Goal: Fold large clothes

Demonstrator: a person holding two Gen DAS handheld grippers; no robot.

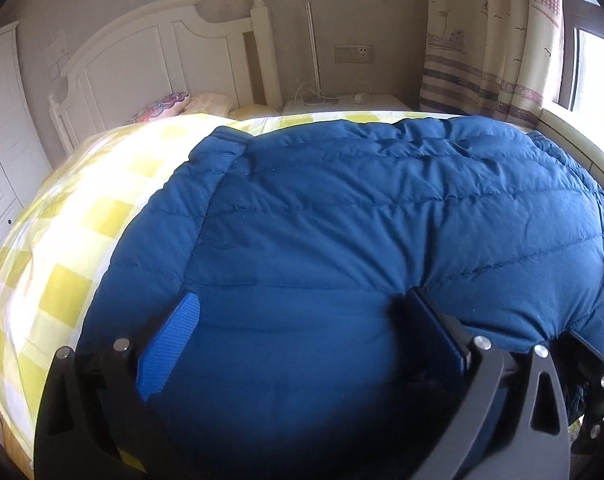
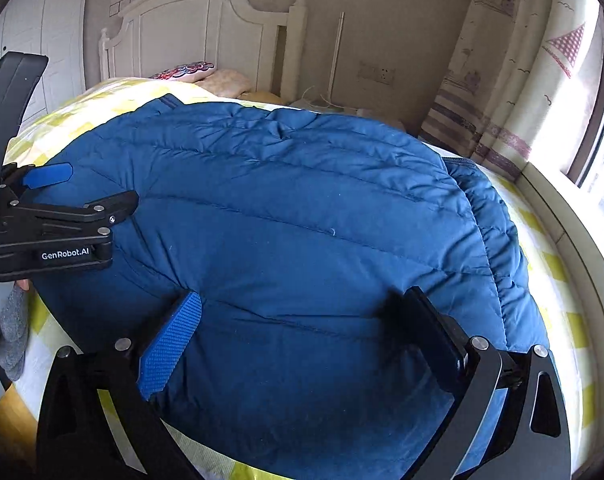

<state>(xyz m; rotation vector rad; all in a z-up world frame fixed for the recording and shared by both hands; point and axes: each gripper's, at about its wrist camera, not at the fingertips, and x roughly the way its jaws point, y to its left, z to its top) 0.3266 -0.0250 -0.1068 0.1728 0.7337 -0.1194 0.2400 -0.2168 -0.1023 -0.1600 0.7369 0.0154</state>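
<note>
A large blue quilted down jacket [image 1: 362, 220] lies spread on the bed; it also fills the right wrist view [image 2: 293, 220]. My left gripper [image 1: 302, 320] is open, its jaws wide apart over the jacket's near edge, with fabric bulging between them. My right gripper [image 2: 297, 316] is open too, jaws wide over the jacket's near part. The left gripper also shows from the side in the right wrist view [image 2: 81, 196], at the jacket's left edge. Part of the right gripper shows at the lower right of the left wrist view.
The bed has a yellow and white checked sheet [image 1: 61, 248]. A white headboard [image 1: 161, 52] and pillows [image 1: 173, 104] stand at the far end. A bedside table [image 1: 342, 104], a curtain [image 1: 490, 40] and a window [image 1: 598, 76] are at the right. A wardrobe [image 1: 1, 140] is at the left.
</note>
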